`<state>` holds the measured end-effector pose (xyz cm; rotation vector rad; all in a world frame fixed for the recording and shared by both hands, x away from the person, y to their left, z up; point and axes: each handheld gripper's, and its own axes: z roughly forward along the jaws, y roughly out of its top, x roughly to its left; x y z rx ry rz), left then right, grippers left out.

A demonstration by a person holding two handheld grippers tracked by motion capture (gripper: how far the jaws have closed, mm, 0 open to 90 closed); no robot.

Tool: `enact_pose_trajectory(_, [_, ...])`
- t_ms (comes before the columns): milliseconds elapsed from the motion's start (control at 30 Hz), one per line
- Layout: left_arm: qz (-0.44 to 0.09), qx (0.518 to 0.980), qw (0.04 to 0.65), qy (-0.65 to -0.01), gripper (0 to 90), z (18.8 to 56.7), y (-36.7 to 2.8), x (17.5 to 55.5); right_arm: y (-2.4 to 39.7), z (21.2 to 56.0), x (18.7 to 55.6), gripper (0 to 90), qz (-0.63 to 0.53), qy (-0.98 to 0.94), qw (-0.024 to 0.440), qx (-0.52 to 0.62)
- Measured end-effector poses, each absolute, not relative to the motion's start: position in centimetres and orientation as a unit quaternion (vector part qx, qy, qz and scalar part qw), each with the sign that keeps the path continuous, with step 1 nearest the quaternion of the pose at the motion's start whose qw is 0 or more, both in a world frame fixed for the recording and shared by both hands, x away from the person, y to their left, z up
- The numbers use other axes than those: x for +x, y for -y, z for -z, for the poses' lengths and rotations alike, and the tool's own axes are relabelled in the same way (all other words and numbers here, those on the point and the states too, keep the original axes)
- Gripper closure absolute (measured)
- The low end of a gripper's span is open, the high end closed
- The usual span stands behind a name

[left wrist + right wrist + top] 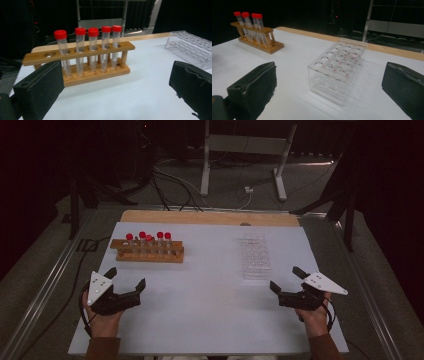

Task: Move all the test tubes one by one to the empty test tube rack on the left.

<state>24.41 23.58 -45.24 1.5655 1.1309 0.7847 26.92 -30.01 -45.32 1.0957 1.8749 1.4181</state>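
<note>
A wooden rack stands at the table's left rear and holds several clear tubes with red caps; its leftmost hole is empty. A clear plastic rack stands empty at the right. My left gripper is open in front of the wooden rack, a short way off it, with nothing between its pads. My right gripper is open just in front of the clear rack, jaws wide apart and bare.
The white table top has a wooden strip along its far edge. Beyond it are cables and a metal stand's legs on the floor. Metal rails run along both sides of the table.
</note>
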Motion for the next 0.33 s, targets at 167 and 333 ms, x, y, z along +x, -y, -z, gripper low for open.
enact_pose_trajectory(167, [-0.326,0.647,0.504,-0.470,0.6,45.39,-23.55,24.46,30.00,46.00,26.67,0.0,-0.523,-0.693,0.270,0.416])
enact_pose_trajectory(333, [-0.326,0.646,0.504,-0.471,0.6,45.31,-23.64,24.40,29.83,46.40,26.73,0.0,-0.511,-0.703,0.267,0.417])
